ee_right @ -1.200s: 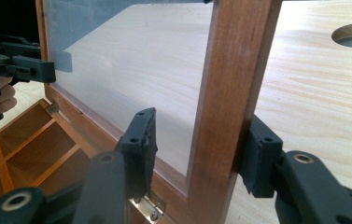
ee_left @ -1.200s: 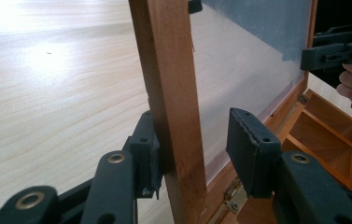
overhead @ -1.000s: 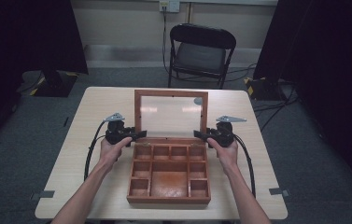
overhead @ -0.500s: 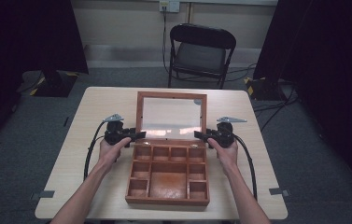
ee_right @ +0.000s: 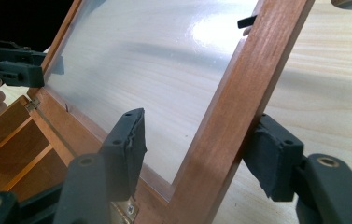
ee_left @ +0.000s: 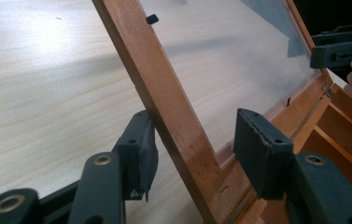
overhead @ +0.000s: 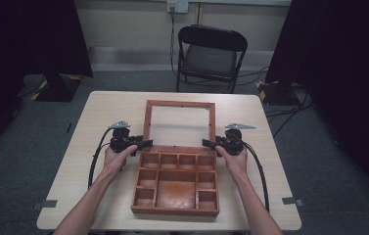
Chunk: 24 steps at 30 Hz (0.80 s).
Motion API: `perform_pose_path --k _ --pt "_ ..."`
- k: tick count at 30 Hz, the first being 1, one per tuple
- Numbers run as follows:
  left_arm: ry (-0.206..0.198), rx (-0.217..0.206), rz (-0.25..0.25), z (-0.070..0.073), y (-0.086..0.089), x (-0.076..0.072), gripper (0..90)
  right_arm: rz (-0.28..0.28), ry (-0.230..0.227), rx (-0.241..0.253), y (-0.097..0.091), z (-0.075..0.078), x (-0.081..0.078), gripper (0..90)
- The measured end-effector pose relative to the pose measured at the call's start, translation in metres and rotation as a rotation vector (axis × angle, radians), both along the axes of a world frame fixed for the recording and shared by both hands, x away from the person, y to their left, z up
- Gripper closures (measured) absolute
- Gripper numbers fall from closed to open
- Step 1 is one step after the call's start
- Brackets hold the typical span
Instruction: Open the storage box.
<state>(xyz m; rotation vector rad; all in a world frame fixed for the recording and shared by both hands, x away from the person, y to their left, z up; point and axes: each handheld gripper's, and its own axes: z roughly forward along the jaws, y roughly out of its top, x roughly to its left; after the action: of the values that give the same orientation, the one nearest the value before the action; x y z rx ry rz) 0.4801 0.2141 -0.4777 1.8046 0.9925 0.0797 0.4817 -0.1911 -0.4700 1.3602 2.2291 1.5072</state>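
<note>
Both grippers' jaws have just been opening around the lid posts.
Left gripper and right gripper each straddle a post of the tilted-back lid of the box, pads loosened.

A black folding chair is standing at the top centre, beyond the pale surface, on grey floor.

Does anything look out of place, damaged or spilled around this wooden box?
Nothing stands out. The wooden box sits square on the table, compartments empty, glazed lid open and intact. The left gripper and right gripper straddle the lid's side rails.
</note>
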Motion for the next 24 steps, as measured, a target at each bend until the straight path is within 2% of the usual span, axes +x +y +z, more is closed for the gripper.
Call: perform_pose_path --k 10,14,17,20,24 --pt "0.027 -0.003 0.011 -0.0046 0.0026 0.0031 41.2 -0.017 0.023 -0.017 0.003 -0.0033 0.0014 30.0" --pt "0.033 0.004 0.017 -0.0069 0.0026 0.0048 40.5 -0.017 0.033 -0.026 0.0031 -0.0058 0.0019 29.7" --pt "0.049 -0.013 0.021 -0.0082 0.0024 0.0055 39.8 -0.018 0.045 -0.025 0.0042 -0.0079 0.0027 28.1" --pt "0.051 -0.008 0.017 -0.0083 0.0028 0.0059 39.7 -0.018 0.046 -0.025 0.0045 -0.0083 0.0028 27.7" --pt "0.077 -0.017 0.026 -0.0098 0.0025 0.0068 38.7 -0.018 0.065 -0.029 0.0047 -0.0088 0.0033 26.3"
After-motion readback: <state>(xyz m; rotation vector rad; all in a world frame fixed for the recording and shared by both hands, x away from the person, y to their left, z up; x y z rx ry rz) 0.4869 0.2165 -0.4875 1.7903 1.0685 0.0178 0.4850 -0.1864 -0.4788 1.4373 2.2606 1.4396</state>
